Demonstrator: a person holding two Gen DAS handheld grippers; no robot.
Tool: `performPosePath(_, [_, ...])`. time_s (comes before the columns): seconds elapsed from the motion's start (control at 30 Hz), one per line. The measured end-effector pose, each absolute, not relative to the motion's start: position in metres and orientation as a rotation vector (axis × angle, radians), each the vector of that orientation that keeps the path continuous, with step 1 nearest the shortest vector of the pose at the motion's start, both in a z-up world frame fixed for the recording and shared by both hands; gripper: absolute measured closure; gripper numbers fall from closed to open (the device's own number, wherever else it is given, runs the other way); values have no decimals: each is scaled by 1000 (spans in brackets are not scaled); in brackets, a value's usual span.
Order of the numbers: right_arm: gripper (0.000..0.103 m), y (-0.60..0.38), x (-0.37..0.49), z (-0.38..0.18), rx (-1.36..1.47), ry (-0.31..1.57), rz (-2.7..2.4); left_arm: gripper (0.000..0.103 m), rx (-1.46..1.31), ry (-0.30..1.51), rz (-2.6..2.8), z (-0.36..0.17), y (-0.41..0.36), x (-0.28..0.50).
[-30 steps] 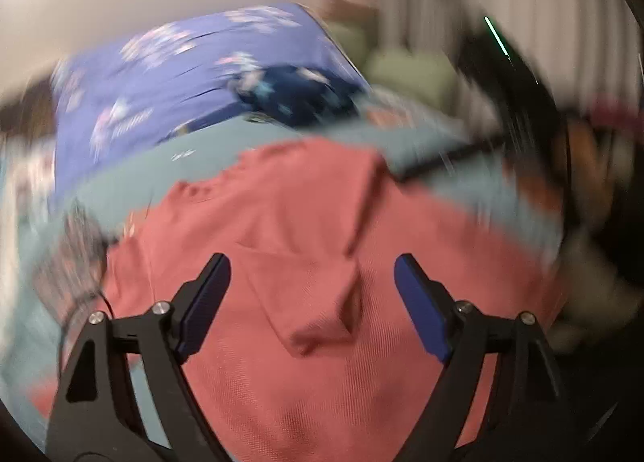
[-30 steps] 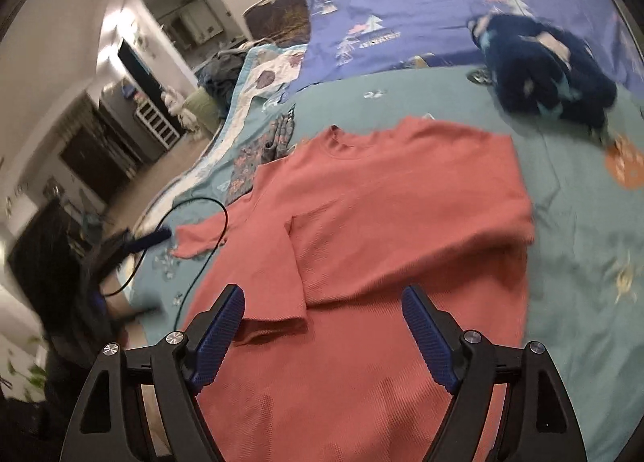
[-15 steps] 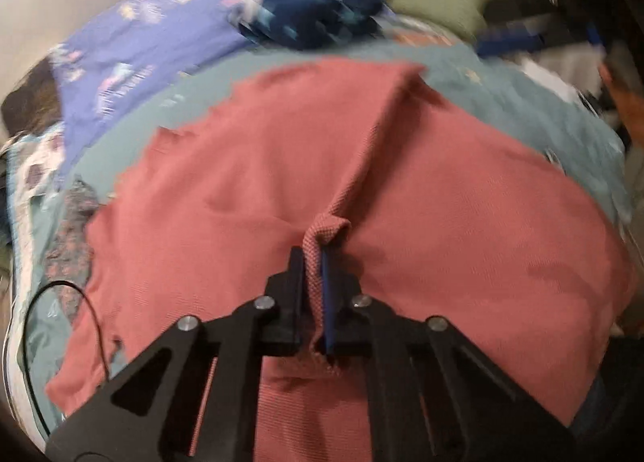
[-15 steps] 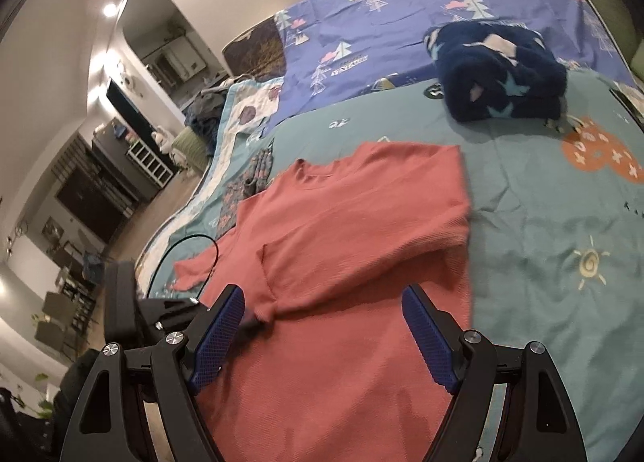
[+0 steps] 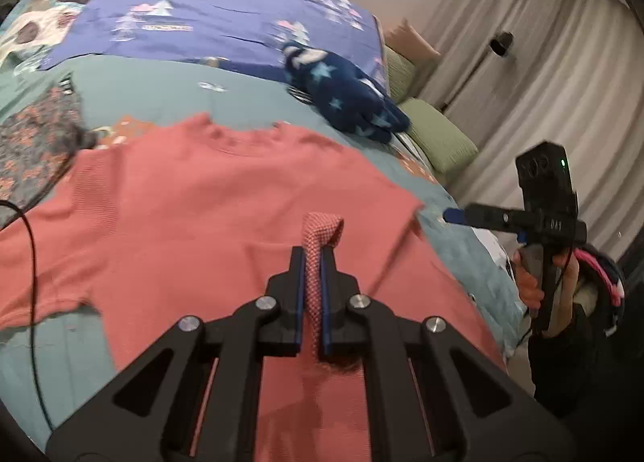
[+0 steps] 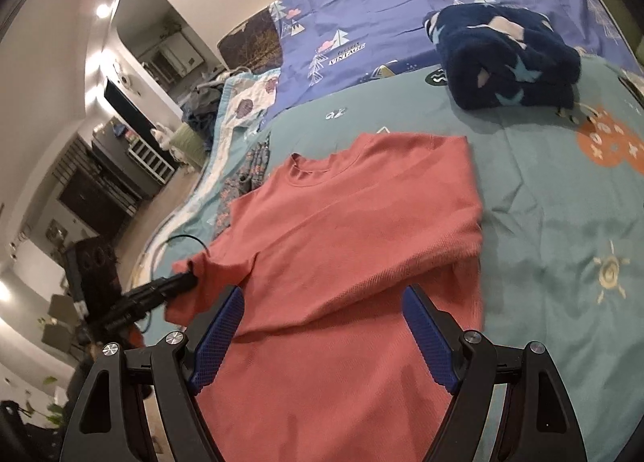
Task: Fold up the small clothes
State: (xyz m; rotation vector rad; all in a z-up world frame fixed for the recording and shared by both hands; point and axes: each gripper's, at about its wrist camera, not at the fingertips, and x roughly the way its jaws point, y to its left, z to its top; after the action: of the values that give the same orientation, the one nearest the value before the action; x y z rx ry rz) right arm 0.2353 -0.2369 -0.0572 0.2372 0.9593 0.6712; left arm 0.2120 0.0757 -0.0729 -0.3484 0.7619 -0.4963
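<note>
A salmon-red knit shirt (image 5: 209, 212) lies spread on the teal bedcover, neck toward the pillows; it also shows in the right wrist view (image 6: 354, 228). My left gripper (image 5: 313, 256) is shut on the sleeve end (image 5: 322, 226) and holds it lifted off the bed; it shows at the left of the right wrist view (image 6: 181, 284). My right gripper (image 6: 322, 325) is open and empty, above the shirt's lower part. It appears at the bed's right edge in the left wrist view (image 5: 453, 215).
A folded navy star blanket (image 6: 503, 59) lies behind the shirt on the teal cover (image 6: 563, 220). A purple sheet (image 5: 209, 11) covers the head end. A black cable (image 5: 28, 260) runs at the left. Green cushions (image 5: 438, 131) and curtains are on the right.
My left gripper closed on the folded-in sleeve and pulled it outward to the left, lifting it. The right gripper stayed open and drew back slightly.
</note>
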Motion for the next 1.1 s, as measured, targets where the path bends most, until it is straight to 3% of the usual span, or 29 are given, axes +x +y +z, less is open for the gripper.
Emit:
performPosePath(0.43, [20, -209, 285, -47, 50, 916, 648, 97, -541, 525, -484, -25, 170, 249])
performPosePath(0.57, [20, -196, 306, -52, -66, 953, 653, 97, -507, 561, -506, -21, 167, 252])
performPosePath(0.63, [20, -188, 318, -57, -125, 999, 669, 83, -472, 628, -455, -36, 167, 249])
performPosePath(0.67, [20, -185, 325, -59, -137, 1034, 681, 60, -480, 682, -427, -50, 169, 247])
performPosePath(0.7, [20, -182, 331, -59, -156, 1058, 679, 43, -502, 727, -408, -64, 172, 246])
performPosePath(0.97, [20, -171, 345, -46, -239, 1038, 676, 43, -839, 922, -508, -141, 182, 235])
performPosePath(1.1, [20, -171, 345, -47, -225, 1044, 690, 42, -773, 989, -506, -141, 169, 238])
